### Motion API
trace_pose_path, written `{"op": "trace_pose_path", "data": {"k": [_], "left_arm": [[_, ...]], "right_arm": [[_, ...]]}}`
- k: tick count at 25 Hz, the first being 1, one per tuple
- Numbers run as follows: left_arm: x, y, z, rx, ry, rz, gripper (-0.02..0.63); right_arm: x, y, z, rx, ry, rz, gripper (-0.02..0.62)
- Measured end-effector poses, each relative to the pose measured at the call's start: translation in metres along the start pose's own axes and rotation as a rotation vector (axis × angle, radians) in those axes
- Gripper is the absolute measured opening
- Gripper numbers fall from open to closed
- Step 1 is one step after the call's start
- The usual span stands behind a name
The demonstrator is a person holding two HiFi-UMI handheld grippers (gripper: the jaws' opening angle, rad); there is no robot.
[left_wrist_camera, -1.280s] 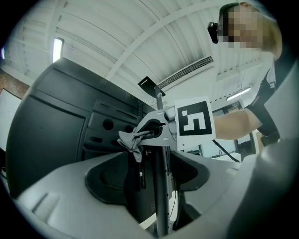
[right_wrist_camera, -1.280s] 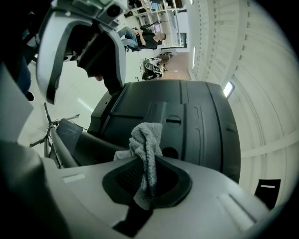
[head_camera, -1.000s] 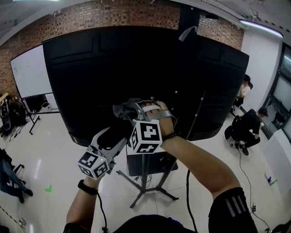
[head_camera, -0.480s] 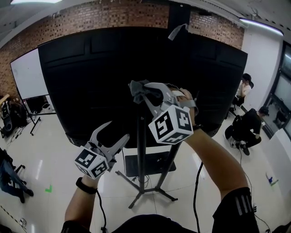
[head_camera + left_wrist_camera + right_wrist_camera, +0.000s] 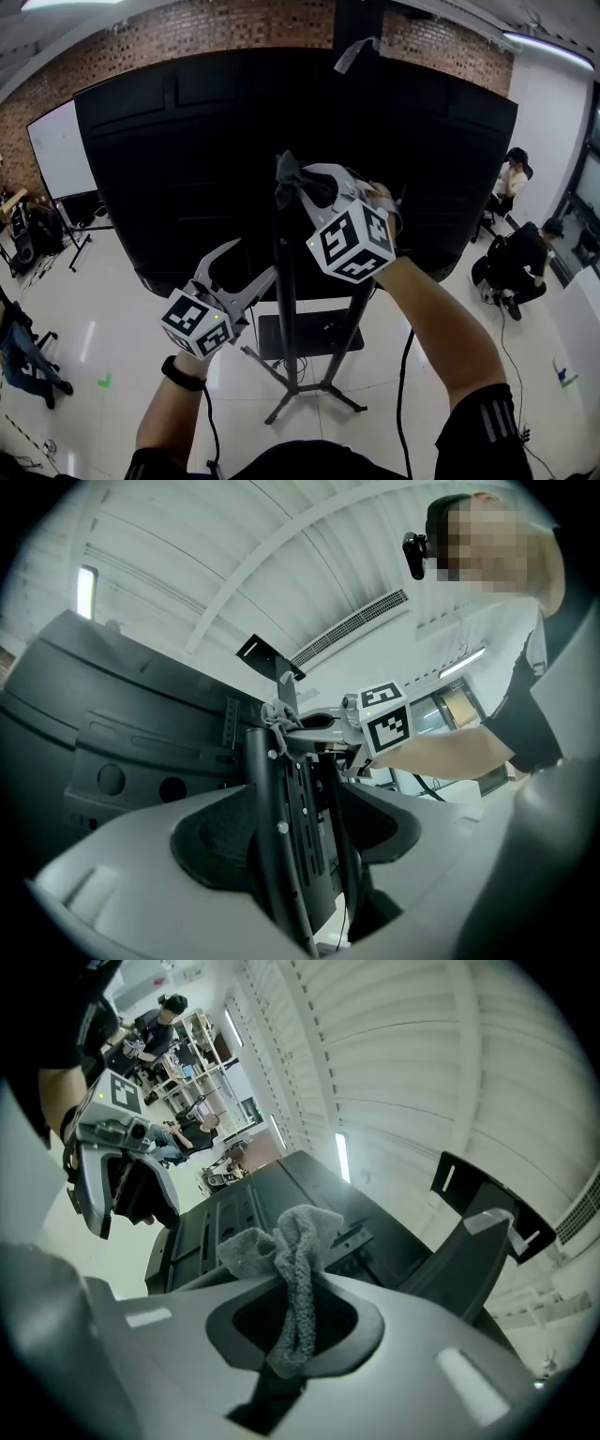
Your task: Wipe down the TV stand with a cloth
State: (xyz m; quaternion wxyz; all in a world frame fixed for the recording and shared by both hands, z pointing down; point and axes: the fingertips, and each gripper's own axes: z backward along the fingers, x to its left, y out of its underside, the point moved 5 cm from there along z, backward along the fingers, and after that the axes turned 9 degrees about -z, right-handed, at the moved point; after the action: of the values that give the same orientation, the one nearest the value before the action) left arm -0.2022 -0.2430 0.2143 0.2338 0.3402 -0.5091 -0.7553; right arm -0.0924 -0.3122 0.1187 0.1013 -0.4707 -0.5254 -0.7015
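Observation:
The TV stand's black pole (image 5: 289, 309) rises behind a large black TV (image 5: 178, 159). My right gripper (image 5: 298, 187) is shut on a grey cloth (image 5: 289, 176), and the cloth is pressed against the upper part of the pole. In the right gripper view the cloth (image 5: 292, 1269) hangs bunched between the jaws of that gripper (image 5: 295, 1326). My left gripper (image 5: 248, 262) is open, lower and to the left of the pole. In the left gripper view the pole (image 5: 267, 799) stands in the gap of the left gripper (image 5: 291, 832), with the cloth (image 5: 274, 714) above it.
A black shelf (image 5: 281, 339) and tripod legs (image 5: 323, 389) sit at the stand's foot on the glossy white floor. A cable (image 5: 403, 394) hangs at the right. A whiteboard (image 5: 61, 150) stands at the far left. People sit at the right (image 5: 516, 267).
The right gripper has carried the cloth up the pole, from near the TV's lower edge to higher up. The left gripper has shifted slightly up and right, towards the pole.

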Motion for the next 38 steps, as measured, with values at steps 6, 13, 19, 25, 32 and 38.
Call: {"op": "trace_pose_path", "data": {"k": [6, 13, 19, 25, 32, 38], "left_arm": [[-0.008, 0.018, 0.0, 0.041, -0.008, 0.023, 0.308], [-0.01, 0.035, 0.004, 0.075, -0.008, 0.051, 0.308], [-0.012, 0.056, 0.014, 0.089, 0.02, 0.08, 0.308], [-0.015, 0.074, 0.022, 0.109, 0.054, 0.116, 0.308], [-0.016, 0.105, 0.032, 0.147, 0.095, 0.163, 0.308], [-0.022, 0.134, 0.04, 0.174, 0.115, 0.207, 0.308]], "right_arm": [[0.028, 0.036, -0.001, 0.039, -0.06, -0.008, 0.031], [0.062, 0.066, -0.001, 0.07, -0.125, -0.082, 0.031], [0.091, 0.079, 0.008, 0.082, -0.165, -0.158, 0.031], [0.117, 0.09, 0.009, 0.1, -0.192, -0.273, 0.032], [0.155, 0.108, 0.009, 0.161, -0.219, -0.296, 0.032], [0.18, 0.127, 0.007, 0.193, -0.249, -0.362, 0.032]]}}
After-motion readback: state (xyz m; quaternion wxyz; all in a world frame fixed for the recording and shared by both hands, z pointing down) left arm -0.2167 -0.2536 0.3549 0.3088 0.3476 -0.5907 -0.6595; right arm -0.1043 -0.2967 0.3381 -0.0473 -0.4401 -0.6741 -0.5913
